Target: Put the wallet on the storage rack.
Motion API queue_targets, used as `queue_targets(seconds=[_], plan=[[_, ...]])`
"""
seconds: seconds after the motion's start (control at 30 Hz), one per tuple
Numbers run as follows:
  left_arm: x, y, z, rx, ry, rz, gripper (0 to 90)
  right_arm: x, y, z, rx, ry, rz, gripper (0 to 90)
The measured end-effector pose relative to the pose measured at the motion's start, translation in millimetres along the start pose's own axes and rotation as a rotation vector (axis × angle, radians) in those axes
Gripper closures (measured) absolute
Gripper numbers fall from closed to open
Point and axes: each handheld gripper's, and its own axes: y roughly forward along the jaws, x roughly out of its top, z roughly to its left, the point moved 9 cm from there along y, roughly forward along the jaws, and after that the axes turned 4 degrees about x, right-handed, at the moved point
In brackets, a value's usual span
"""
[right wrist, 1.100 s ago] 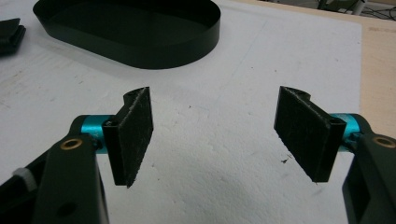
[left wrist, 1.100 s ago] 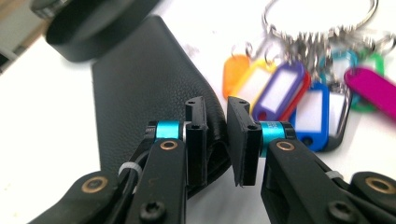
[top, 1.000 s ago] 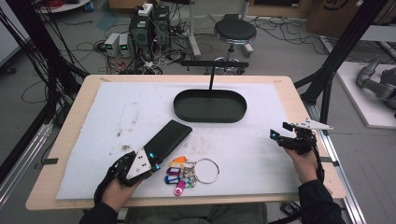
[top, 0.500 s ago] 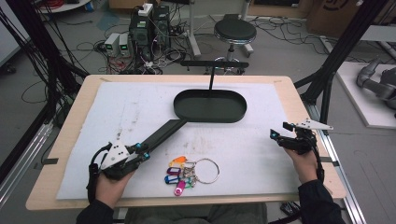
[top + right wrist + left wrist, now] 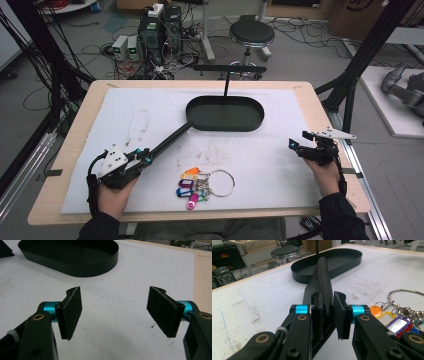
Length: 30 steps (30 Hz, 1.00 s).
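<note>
The left gripper has its jaws nearly closed on the near end of a long, flat black textured case, clamped edge-on between the pads. The case stretches away from the near-left of the white foam mat toward the far middle, where its tip reaches — perhaps touches — the near-left rim of the black oval tray. The step in hand looks like carrying this case to the tray. A steel key ring with coloured plastic tags lies just right of the left gripper, on the mat near the front edge. The right gripper hovers at the right side of the mat — jaws wide apart, holding nothing. Next, I judge, the case's far end must clear the tray's wall before it is lowered inside and let go.
</note>
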Motion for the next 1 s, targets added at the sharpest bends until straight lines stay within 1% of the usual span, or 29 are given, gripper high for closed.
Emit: queue_targets(seconds=[0.07, 0.17, 0.27, 0.3, 0.33, 0.37, 0.43, 0.47, 0.53, 0.57, 0.63, 0.7, 0.73, 0.87, 0.97, 1.0], plan=[[0.3, -0.1, 1.6, 0.008, -0.003, -0.002, 76.8, -0.1, 0.2, 0.4, 0.002, -0.002, 0.001, 28.9], [0.4, -0.3, 4.4, 0.027, 0.007, -0.003, 75.7, -0.2, 0.7, 1.0, 0.002, -0.001, 0.003, 28.9], [0.4, 0.1, 6.6, 0.052, 0.037, -0.003, 73.1, -0.1, 0.9, 1.1, 0.003, -0.001, 0.002, 29.0], [0.4, 0.3, 7.3, 0.06, 0.056, -0.002, 72.7, -0.1, 0.9, 1.2, 0.002, 0.0, 0.003, 28.9], [0.6, 0.5, 8.3, 0.069, 0.064, -0.005, 67.9, -0.4, 1.0, 1.1, 0.001, -0.001, 0.006, 28.9], [0.4, 0.7, 9.4, 0.069, 0.056, -0.006, 67.9, -0.4, 1.0, 1.1, 0.001, -0.001, 0.006, 28.9], [-0.3, 0.8, 12.6, 0.072, 0.037, -0.008, 62.1, -0.5, 1.3, 1.2, 0.002, -0.002, 0.006, 28.9], [-0.4, 0.8, 13.5, 0.075, 0.034, -0.011, 61.1, -0.5, 1.5, 1.3, 0.0, 0.0, 0.006, 29.0], [-0.5, 0.8, 14.7, 0.072, 0.041, -0.012, 60.9, -0.5, 2.0, 1.5, 0.003, 0.0, 0.006, 29.0], [-0.5, 1.0, 14.7, 0.066, 0.045, -0.013, 61.1, -0.2, 2.1, 1.9, 0.004, -0.001, 0.004, 29.0], [-1.2, 1.3, 13.2, 0.029, 0.041, -0.012, 61.9, -0.1, 2.2, 2.1, 0.004, -0.002, 0.005, 29.0], [-1.2, 1.2, 11.8, 0.011, 0.038, -0.015, 67.1, -0.1, 2.7, 2.8, 0.005, -0.002, 0.005, 29.0], [-1.4, 1.1, 9.9, -0.007, 0.043, -0.013, 73.2, -0.1, 2.8, 2.8, 0.005, -0.004, 0.006, 29.0], [-2.4, 2.4, 3.8, -0.055, 0.041, 0.011, 75.6, 0.1, 3.4, 3.9, 0.007, -0.003, 0.007, 29.0], [-3.6, 3.7, 0.0, -0.09, 0.008, 0.035, 78.9, 0.3, 3.4, 3.6, 0.007, -0.001, 0.004, 29.0], [-4.3, 4.1, -1.2, -0.099, 0.003, 0.038, 80.0, 0.6, 3.2, 3.5, 0.007, 0.0, 0.002, 29.0]])
